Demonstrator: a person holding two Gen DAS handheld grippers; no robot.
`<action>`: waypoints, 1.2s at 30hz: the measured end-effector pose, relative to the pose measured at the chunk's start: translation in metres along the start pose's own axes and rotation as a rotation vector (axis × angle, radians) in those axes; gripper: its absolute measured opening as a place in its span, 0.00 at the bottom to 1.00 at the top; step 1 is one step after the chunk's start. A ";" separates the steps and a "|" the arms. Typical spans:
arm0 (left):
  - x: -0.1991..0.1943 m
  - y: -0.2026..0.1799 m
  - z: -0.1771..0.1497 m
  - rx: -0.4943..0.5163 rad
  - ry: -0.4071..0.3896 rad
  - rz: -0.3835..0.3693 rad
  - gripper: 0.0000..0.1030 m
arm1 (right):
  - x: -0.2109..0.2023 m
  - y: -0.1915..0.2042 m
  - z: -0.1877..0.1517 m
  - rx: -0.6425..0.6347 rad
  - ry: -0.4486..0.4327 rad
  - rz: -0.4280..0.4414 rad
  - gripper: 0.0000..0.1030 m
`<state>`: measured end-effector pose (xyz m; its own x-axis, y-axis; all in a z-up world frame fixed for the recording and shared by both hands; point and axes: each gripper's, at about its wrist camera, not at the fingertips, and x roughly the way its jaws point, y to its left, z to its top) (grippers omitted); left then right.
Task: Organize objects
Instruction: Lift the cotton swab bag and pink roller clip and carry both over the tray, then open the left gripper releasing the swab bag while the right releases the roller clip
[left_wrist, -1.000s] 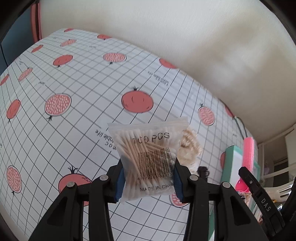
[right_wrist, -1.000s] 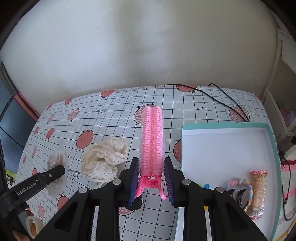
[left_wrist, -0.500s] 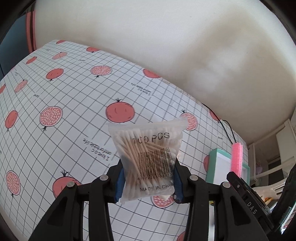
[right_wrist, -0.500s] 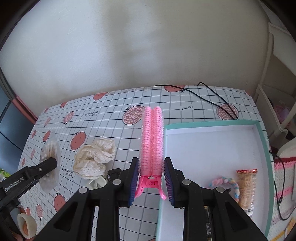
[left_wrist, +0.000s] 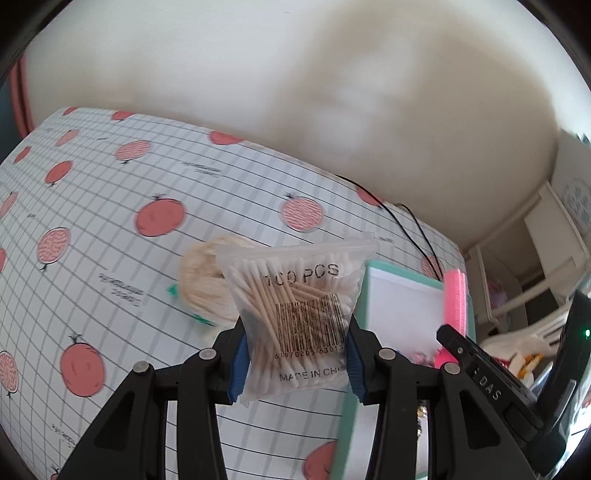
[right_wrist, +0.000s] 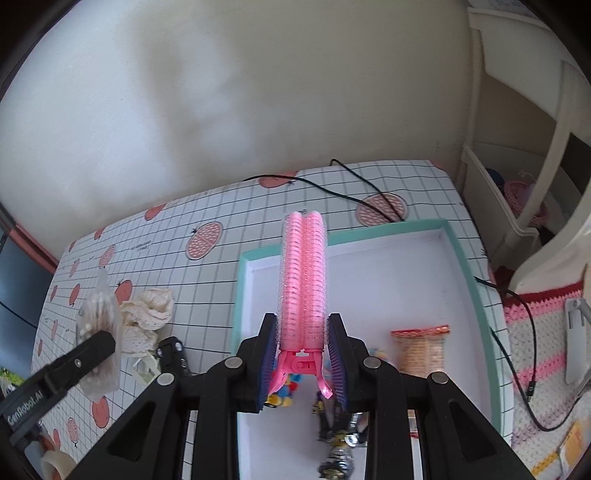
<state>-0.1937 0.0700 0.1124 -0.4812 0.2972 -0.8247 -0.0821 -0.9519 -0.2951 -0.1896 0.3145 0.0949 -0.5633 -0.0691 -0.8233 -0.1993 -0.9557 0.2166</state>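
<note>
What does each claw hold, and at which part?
Left claw: bag of cotton swabs, at its lower sides. Right claw: pink hair roller clip, near its hinge end.

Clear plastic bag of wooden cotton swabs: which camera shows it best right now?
The left wrist view. There the clear plastic bag of wooden cotton swabs faces the lens, print and barcode readable, pinched between the left gripper pads. The right wrist view shows the bag only small and edge-on at the far left.

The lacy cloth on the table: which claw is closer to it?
Left. The left claw, holding the bag of cotton swabs, hangs right beside the lacy cloth. The right claw, holding the pink hair clip, is over the box.
</note>
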 end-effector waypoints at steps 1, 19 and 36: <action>0.002 -0.008 -0.003 0.013 0.006 -0.007 0.44 | -0.001 -0.005 0.000 0.007 -0.001 -0.003 0.28; 0.035 -0.098 -0.056 0.210 0.133 -0.068 0.44 | -0.016 -0.059 -0.001 0.085 -0.005 -0.042 0.28; 0.073 -0.104 -0.085 0.271 0.260 -0.016 0.44 | 0.021 -0.053 -0.016 0.031 0.081 -0.080 0.28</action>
<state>-0.1455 0.1973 0.0421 -0.2435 0.2885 -0.9260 -0.3328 -0.9216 -0.1996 -0.1784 0.3594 0.0577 -0.4781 -0.0175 -0.8781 -0.2661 -0.9499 0.1638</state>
